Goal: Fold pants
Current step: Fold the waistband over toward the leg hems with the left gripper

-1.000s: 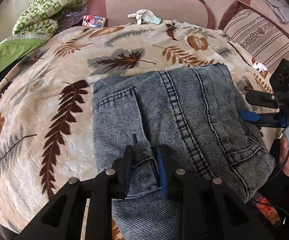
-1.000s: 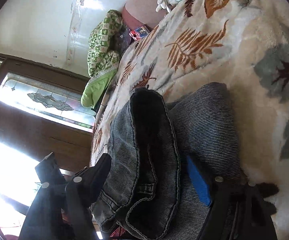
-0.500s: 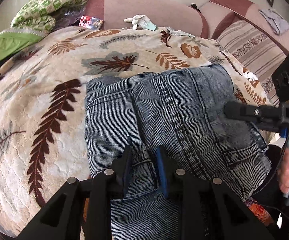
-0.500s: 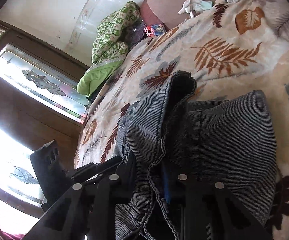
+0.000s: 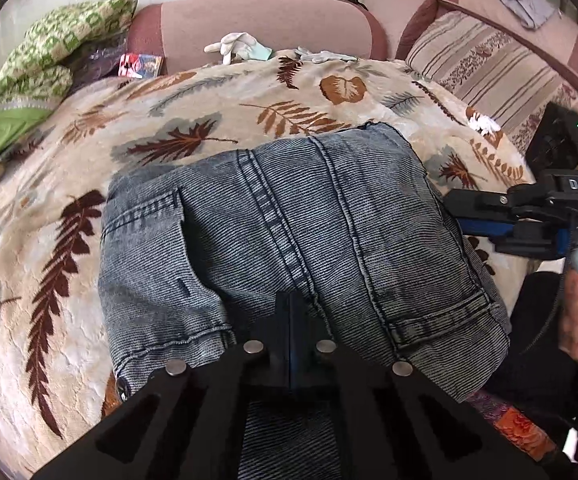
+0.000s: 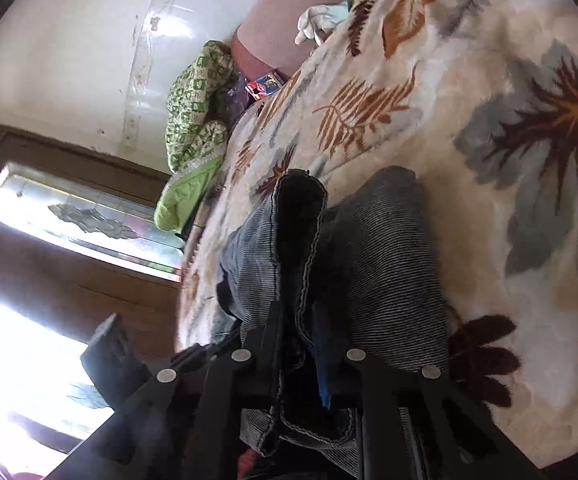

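Observation:
Grey-blue denim pants (image 5: 289, 232) lie folded on a leaf-patterned blanket (image 5: 69, 240), waistband toward me. My left gripper (image 5: 291, 312) is shut, its tips pressed together over the waistband near the centre seam; whether cloth is pinched between them is hidden. My right gripper (image 6: 301, 320) is shut on the pants' edge (image 6: 301, 220), a fold of denim standing up between its fingers. The right gripper also shows at the pants' right side in the left wrist view (image 5: 489, 220).
The blanket covers a sofa seat with a pink backrest (image 5: 257, 20) and a striped cushion (image 5: 489, 68). White gloves (image 5: 237, 44), a green patterned cloth (image 5: 61, 44) and a small red packet (image 5: 141, 66) lie at the back. A wooden door with a window (image 6: 69, 216) stands beyond.
My left gripper has closed from a narrow gap to shut and moved right toward the centre seam. My right gripper stays clamped on the pants' edge and has tilted.

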Tool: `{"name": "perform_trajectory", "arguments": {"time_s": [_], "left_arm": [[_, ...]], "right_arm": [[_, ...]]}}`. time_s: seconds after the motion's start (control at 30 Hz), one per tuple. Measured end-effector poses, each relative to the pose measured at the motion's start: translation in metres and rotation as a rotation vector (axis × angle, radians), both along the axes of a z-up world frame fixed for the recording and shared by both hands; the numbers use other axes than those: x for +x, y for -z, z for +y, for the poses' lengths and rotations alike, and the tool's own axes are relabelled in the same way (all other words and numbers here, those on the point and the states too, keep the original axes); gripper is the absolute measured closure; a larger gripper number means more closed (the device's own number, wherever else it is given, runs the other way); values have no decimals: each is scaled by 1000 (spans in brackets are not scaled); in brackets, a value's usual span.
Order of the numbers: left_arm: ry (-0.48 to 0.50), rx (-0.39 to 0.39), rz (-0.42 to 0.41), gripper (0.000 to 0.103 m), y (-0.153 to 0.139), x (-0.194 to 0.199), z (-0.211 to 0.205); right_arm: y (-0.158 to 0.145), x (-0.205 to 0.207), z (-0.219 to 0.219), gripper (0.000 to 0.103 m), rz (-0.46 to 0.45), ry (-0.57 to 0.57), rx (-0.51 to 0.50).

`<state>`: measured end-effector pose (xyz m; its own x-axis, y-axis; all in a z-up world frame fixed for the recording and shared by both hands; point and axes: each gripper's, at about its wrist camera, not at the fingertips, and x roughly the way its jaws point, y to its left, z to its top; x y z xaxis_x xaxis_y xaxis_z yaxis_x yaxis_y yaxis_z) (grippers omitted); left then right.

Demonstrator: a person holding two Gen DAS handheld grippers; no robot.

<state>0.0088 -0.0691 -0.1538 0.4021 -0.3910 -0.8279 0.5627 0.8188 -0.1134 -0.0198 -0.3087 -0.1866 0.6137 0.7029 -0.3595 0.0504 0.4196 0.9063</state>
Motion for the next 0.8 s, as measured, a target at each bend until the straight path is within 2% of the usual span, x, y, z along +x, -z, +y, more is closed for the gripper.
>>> {"name": "perform_trajectory", "arguments": {"time_s": [0.03,0.07,0.1,0.13,0.3,0.4,0.43,0.47,0.5,0.57,0.67,0.8], "left_arm": [[-4,-16,17,103,0,2,3],[-8,-31,29,103,0,2,5],[-9,-42,38,103,-1,3,7],[-8,-46,40,103,0,3,9],[-6,-66,46,103,0,3,12],[-7,-87,57,103,-1,3,18],[-8,-93,61,103,-1,3,21],[-13,-94,60,103,-2,3,23],[-19,-94,61,103,-3,2,26],[-25,-108,65,103,-6,2,32],[-20,-114,40,103,-19,-2,33],[29,-97,-32,103,-43,-14,7]], "right_arm": [[5,3,-2,72,8,5,37],[8,6,-2,42,13,6,45],[9,8,-2,28,16,12,37],[9,10,-1,24,1,22,39],[11,20,10,24,-17,-37,63],[3,24,27,24,-61,-73,25],[-2,25,36,36,-88,-95,5],[-7,28,46,69,-96,-127,-8],[-11,30,56,78,-81,-141,-40],[-22,31,70,84,-85,-137,-61],[-48,26,79,90,-147,-141,-36],[-75,16,78,90,-214,-174,36]]}}
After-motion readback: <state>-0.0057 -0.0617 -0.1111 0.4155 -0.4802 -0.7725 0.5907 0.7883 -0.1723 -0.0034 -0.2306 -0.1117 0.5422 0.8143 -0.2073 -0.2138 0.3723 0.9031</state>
